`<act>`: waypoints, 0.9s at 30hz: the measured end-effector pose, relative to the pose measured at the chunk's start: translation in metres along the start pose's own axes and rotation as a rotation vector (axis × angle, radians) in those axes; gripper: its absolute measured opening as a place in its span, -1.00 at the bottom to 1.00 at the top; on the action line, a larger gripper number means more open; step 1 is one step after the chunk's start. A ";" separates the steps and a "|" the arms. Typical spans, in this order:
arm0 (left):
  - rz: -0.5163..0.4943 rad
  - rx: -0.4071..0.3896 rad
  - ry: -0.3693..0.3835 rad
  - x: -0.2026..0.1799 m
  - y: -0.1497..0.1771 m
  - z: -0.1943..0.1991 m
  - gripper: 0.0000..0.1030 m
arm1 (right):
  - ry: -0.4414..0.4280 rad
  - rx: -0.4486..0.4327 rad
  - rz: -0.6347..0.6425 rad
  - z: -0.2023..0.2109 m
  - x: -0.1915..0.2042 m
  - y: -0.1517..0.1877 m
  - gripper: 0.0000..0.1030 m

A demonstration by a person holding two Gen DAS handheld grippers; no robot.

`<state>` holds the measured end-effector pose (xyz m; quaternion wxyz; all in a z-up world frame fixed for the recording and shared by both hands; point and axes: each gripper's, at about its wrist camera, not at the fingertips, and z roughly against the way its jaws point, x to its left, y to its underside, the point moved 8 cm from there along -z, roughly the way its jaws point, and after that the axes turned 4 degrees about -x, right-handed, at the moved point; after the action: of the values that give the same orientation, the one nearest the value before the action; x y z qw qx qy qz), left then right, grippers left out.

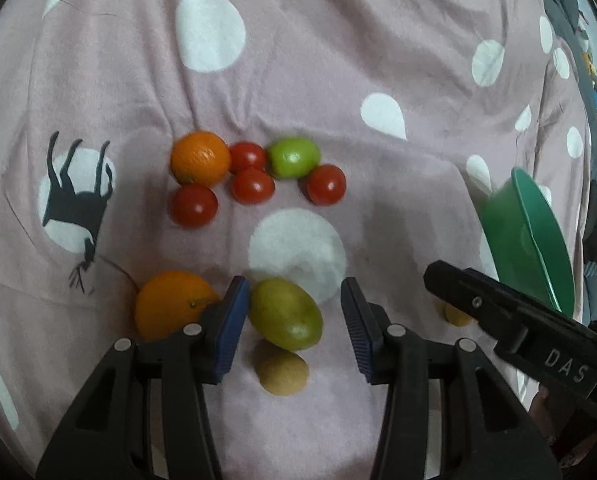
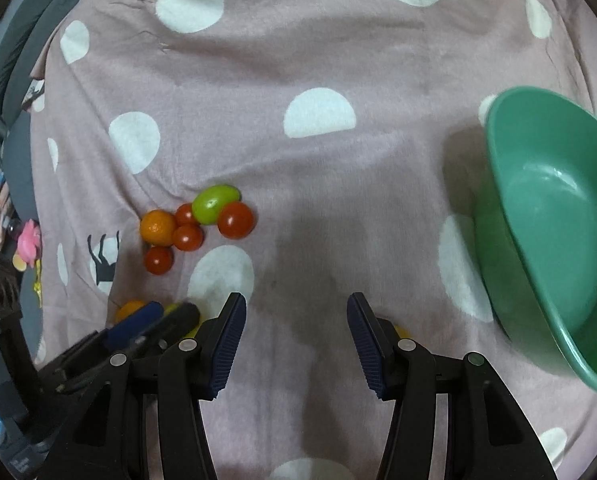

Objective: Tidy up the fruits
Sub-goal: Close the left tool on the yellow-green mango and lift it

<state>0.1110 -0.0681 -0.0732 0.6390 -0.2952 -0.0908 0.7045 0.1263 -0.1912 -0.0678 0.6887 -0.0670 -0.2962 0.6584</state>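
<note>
My left gripper (image 1: 294,320) is open, its jaws around a green-yellow mango (image 1: 285,314) that touches the left pad. An orange (image 1: 172,304) lies just left of it, a small brown fruit (image 1: 283,372) below it. Farther off lie an orange (image 1: 200,157), a green fruit (image 1: 294,157) and several red tomatoes (image 1: 252,185). My right gripper (image 2: 296,340) is open and empty over bare cloth; it shows as a black arm in the left wrist view (image 1: 510,312). A green bowl (image 2: 554,216) stands to its right.
Everything lies on a pink polka-dot blanket (image 2: 298,60) with a dark animal print (image 1: 74,196). A small yellowish fruit (image 1: 456,314) peeks from under the right gripper. Grey bedding and toys (image 2: 26,244) sit at the left edge.
</note>
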 end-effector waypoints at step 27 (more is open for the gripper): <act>0.103 0.024 0.076 0.009 0.002 0.004 -0.27 | -0.022 -0.057 -0.028 0.014 -0.024 -0.002 0.07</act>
<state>0.1075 -0.0586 -0.0740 0.6083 -0.3181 -0.0428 0.7259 0.1220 -0.2181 -0.0634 0.6924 -0.0754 -0.3233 0.6406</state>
